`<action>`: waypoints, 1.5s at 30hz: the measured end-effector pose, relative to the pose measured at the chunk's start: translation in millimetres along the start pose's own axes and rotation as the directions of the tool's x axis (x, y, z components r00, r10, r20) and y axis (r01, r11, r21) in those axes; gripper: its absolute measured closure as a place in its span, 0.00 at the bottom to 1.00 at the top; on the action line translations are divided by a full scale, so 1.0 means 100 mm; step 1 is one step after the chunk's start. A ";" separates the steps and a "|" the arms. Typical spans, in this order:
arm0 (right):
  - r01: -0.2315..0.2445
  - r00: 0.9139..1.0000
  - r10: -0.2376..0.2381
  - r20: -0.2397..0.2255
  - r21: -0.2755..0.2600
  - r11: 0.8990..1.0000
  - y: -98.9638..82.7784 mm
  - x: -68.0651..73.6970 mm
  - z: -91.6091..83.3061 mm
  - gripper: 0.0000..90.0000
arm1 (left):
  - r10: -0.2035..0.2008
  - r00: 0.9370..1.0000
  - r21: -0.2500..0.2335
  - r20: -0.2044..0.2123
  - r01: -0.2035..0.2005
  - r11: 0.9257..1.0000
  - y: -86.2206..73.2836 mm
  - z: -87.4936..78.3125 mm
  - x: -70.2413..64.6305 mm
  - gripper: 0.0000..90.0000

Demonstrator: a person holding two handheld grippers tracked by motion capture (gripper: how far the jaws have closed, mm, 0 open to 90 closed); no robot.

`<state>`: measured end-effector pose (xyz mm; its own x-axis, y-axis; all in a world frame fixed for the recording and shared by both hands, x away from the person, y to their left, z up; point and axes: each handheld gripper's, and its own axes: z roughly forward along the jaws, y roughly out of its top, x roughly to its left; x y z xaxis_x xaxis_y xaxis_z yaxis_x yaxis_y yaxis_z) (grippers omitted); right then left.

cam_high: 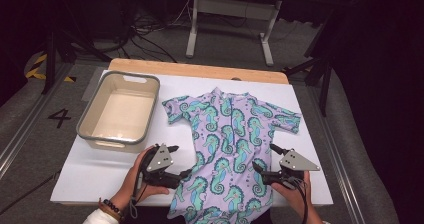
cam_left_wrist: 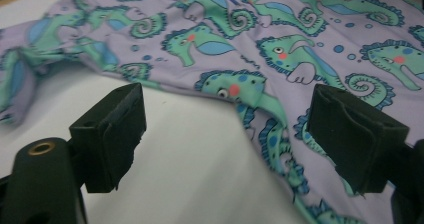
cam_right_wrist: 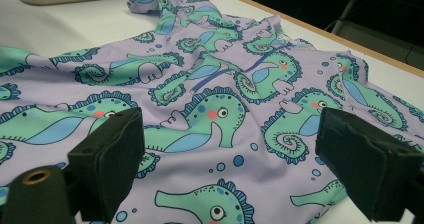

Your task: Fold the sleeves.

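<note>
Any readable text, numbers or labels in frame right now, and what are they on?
"4": painted in black on the grey floor left of the table.
No words or labels can be read on the seahorse-print garment or the grey bin.

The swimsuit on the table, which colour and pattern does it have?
The swimsuit is lilac with green-and-blue seahorses and small blue bubbles, clearest in the right gripper view.
</note>
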<state>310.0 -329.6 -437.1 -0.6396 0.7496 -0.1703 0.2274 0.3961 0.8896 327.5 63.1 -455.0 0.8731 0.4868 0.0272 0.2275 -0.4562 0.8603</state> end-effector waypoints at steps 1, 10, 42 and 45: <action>0.001 1.000 -0.001 0.000 0.000 1.000 0.00 0.00 0.00 0.14 | -0.014 1.000 0.012 0.010 0.014 1.000 0.02 0.05 0.00 0.21; 0.018 1.000 -0.018 -0.013 0.043 0.999 -0.02 0.08 0.03 0.15 | -0.058 0.997 0.146 0.048 0.051 0.988 0.07 0.34 0.04 0.43; 0.010 1.000 -0.011 0.005 0.053 0.999 0.00 0.08 0.01 0.16 | -0.101 0.987 0.042 -0.127 0.107 0.993 0.33 0.18 0.28 0.48; 0.010 1.000 -0.010 0.002 0.049 0.999 0.00 0.08 0.00 0.16 | -0.128 0.978 0.009 -0.167 0.131 0.991 0.47 0.30 0.43 0.41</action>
<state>304.9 -323.3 -438.3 -0.6403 0.7467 -0.1802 0.2565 0.4289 0.8662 388.9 40.1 -428.9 0.7525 0.6586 0.0016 0.3438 -0.3948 0.8520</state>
